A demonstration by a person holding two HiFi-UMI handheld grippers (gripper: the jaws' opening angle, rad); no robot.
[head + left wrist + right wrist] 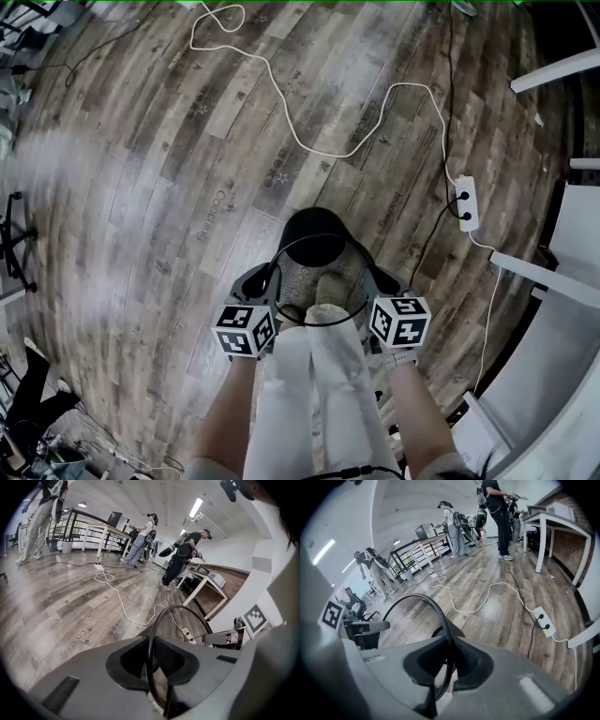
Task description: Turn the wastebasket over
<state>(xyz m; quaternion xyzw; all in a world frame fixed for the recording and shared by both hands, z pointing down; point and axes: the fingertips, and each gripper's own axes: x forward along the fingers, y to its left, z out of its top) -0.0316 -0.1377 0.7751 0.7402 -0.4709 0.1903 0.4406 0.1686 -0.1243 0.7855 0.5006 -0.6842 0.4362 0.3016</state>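
The wastebasket (316,246) is black wire mesh with a round rim, and it hangs above the wood floor in front of my legs. My left gripper (265,284) is shut on the rim's left side, my right gripper (377,286) on its right side. In the left gripper view the thin rim of the wastebasket (185,625) runs straight into the left gripper (152,670), pinched between the jaws. The right gripper view shows the wastebasket's mesh (410,620) and its rim clamped in the right gripper (447,665). Each gripper's marker cube is visible from the opposite side.
A white cable (309,141) snakes over the floor to a power strip (466,202) at the right. White table parts (553,281) stand along the right edge. Several people (140,538) stand by desks (105,534) farther off. A white desk (555,527) is at the right.
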